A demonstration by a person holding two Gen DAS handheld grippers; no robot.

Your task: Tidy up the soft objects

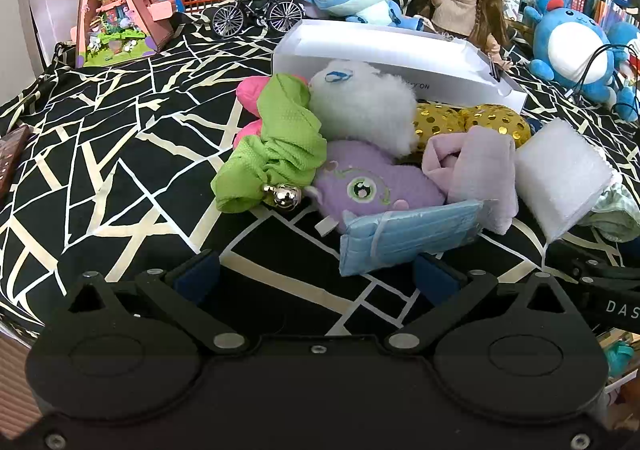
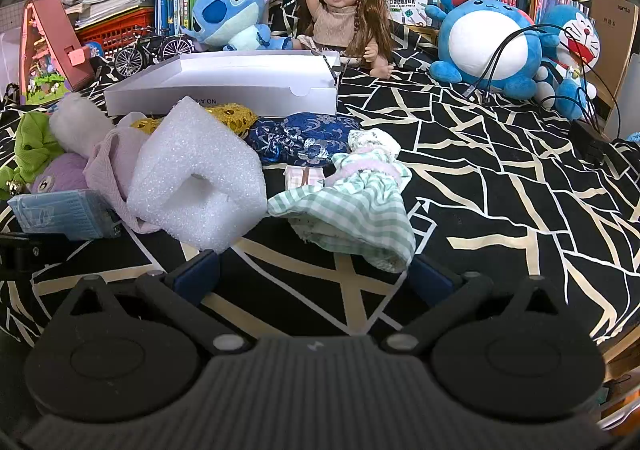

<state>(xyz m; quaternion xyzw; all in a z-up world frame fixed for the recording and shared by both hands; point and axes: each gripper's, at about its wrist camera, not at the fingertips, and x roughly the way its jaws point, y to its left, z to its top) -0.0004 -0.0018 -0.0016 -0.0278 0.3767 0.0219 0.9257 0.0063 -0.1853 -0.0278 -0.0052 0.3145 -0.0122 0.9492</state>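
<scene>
Black cloth [image 2: 480,154] with cream lines; on it white box [image 2: 224,90], foam [image 2: 192,174], checked dress [image 2: 356,210]

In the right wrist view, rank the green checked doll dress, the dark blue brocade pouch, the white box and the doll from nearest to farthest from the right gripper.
1. Green checked doll dress, just ahead of the right gripper.
2. Dark blue brocade pouch, behind the dress.
3. White box, farther back, left of centre.
4. Doll, seated behind the box.

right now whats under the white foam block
The white foam block lies partly on the lilac cloth, with a gold sequin pouch showing behind it. Its front edge rests on the black patterned tablecloth. Anything else beneath it is covered.
</scene>
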